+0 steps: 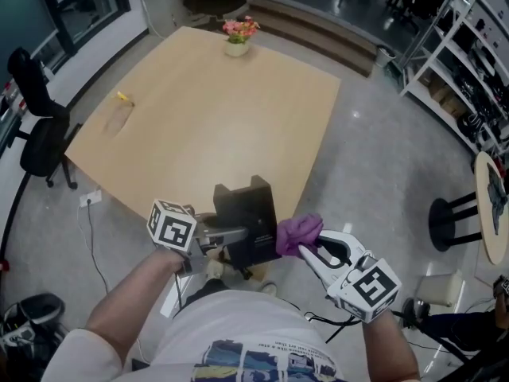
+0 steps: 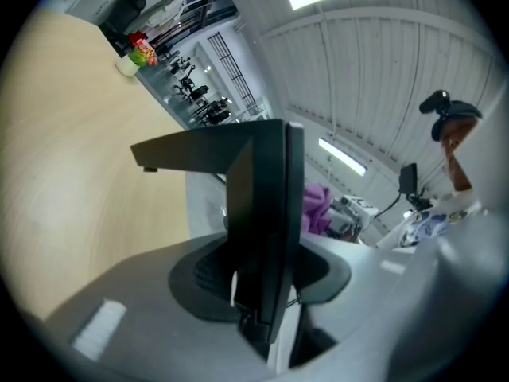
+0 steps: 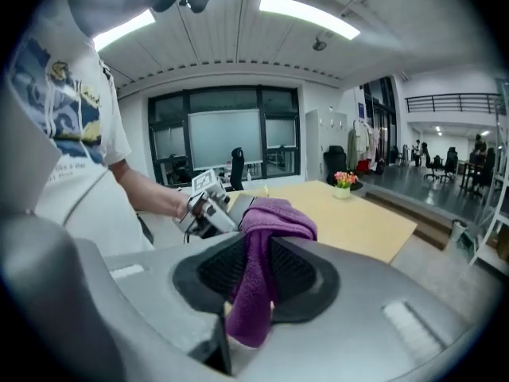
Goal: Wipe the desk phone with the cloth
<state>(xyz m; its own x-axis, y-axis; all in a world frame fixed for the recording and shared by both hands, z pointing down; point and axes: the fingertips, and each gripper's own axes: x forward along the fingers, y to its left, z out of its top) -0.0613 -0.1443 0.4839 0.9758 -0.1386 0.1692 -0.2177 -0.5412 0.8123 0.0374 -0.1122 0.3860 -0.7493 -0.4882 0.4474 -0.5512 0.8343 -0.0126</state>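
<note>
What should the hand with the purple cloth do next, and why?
Probably press the purple fluffy cloth, clamped in the right gripper, onto the black plastic desk phone and rub: the left gripper holds the phone beside it.

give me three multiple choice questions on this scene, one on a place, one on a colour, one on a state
1. Where does the flower pot stand?
A. on the floor
B. at the far edge of the table
C. on the shelves

2. What colour is the cloth?
A. white
B. green
C. purple

3. What is the left claw doing?
A. it is shut on the desk phone
B. it is open with nothing in it
C. it is shut on the cloth

Answers:
1 B: the head view shows the pot on the tabletop by the edge farthest from the person.
2 C: the cloth pinched in the right claw is purple in all three views.
3 A: the left gripper view shows the black phone clamped between the jaws.
</note>
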